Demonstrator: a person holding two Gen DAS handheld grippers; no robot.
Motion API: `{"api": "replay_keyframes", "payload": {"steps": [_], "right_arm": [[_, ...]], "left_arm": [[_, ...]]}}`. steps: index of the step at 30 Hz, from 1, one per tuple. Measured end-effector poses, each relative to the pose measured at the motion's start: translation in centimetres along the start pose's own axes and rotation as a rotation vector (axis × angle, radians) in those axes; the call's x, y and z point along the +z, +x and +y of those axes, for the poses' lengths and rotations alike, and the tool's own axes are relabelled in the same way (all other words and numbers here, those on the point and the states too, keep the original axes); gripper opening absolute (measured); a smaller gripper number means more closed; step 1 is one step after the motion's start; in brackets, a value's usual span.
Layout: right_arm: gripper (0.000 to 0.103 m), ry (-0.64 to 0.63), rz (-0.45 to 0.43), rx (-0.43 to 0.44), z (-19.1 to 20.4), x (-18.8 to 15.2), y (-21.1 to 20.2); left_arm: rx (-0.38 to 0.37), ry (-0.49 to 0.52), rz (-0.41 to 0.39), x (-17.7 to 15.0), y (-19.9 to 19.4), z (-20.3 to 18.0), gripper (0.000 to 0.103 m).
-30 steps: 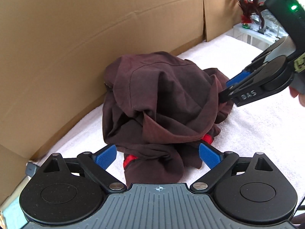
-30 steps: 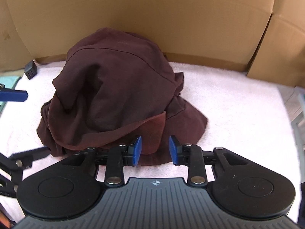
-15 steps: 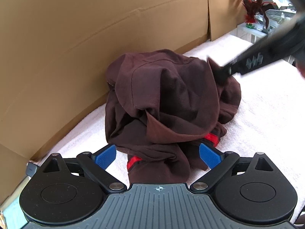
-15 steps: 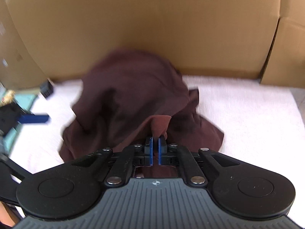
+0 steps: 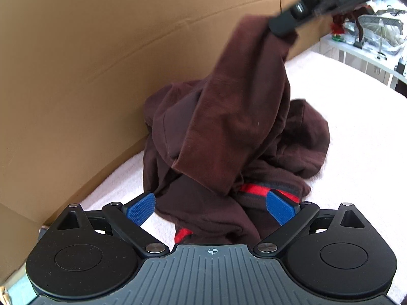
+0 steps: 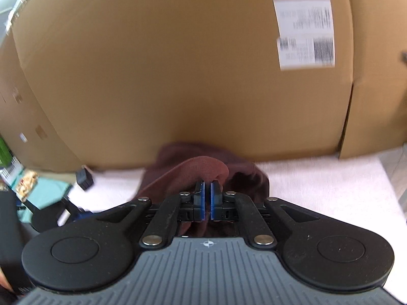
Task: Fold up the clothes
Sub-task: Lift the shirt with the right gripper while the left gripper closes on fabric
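A dark maroon garment [image 5: 229, 132] with a red-striped waistband [image 5: 257, 188] lies crumpled on a pale pink towel-covered surface [image 5: 351, 117]. My left gripper [image 5: 211, 208] is open, its blue pads on either side of the garment's near edge. My right gripper [image 6: 206, 198] is shut on a fold of the maroon garment [image 6: 201, 170] and holds it up high. It also shows in the left wrist view [image 5: 282, 29], with the cloth hanging from it.
A tall cardboard wall [image 5: 101, 63] stands right behind the garment, with a white label [image 6: 305, 33]. A small black block [image 6: 84, 178] lies at the left by the wall. A white shelf with clutter [image 5: 368, 40] stands at the far right.
My right gripper shut on the garment's edge and lifted it well above the heap. My left gripper stayed open and moved slightly closer to the garment.
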State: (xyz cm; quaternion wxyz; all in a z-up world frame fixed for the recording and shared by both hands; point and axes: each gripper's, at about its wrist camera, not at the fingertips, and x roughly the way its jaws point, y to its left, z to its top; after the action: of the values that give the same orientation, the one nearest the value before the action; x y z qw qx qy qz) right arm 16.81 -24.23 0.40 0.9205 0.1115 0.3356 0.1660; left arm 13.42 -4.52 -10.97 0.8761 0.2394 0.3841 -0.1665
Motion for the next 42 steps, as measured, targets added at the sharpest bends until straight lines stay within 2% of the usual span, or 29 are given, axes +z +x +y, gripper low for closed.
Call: {"api": "replay_keyframes", "payload": {"steps": [7,13,15,21,24,31,33,36,38,40,42], "right_arm": [[0.004,0.008,-0.054,0.02,0.2,2.6,-0.5],[0.002,0.013,-0.076,0.025,0.7,4.1,-0.1],[0.002,0.015,-0.083,0.026,0.8,4.7,0.1],[0.002,0.026,-0.079,0.022,0.9,5.2,0.5],[0.002,0.036,-0.073,0.02,0.8,5.3,0.6],[0.002,0.054,-0.071,0.014,0.7,5.8,0.5],[0.002,0.062,-0.071,0.009,0.5,5.8,0.5],[0.002,0.079,-0.071,0.004,0.3,5.9,0.4],[0.002,0.084,-0.073,0.001,0.2,6.0,0.3],[0.002,0.089,-0.073,0.0,0.1,6.2,0.2],[0.002,0.094,-0.074,-0.001,0.0,6.3,0.1]], "left_arm": [[-0.003,-0.023,-0.045,1.1,0.6,0.5,0.099],[0.001,0.016,-0.021,1.0,1.4,-0.1,0.099],[0.005,0.042,-0.021,0.8,1.6,-0.5,0.099],[0.084,0.217,-0.058,-0.3,3.0,-2.6,0.098],[0.134,0.324,-0.073,-1.0,4.1,-3.5,0.084],[0.233,0.459,-0.118,-1.2,5.4,-4.0,0.075],[0.261,0.472,-0.14,-1.0,5.2,-4.1,0.067],[0.284,0.457,-0.166,-0.7,4.5,-3.9,0.035],[0.295,0.438,-0.182,-0.4,4.0,-3.6,0.024],[0.302,0.418,-0.196,-0.1,3.6,-3.3,0.02],[0.309,0.414,-0.209,0.1,3.0,-3.0,0.02]]}}
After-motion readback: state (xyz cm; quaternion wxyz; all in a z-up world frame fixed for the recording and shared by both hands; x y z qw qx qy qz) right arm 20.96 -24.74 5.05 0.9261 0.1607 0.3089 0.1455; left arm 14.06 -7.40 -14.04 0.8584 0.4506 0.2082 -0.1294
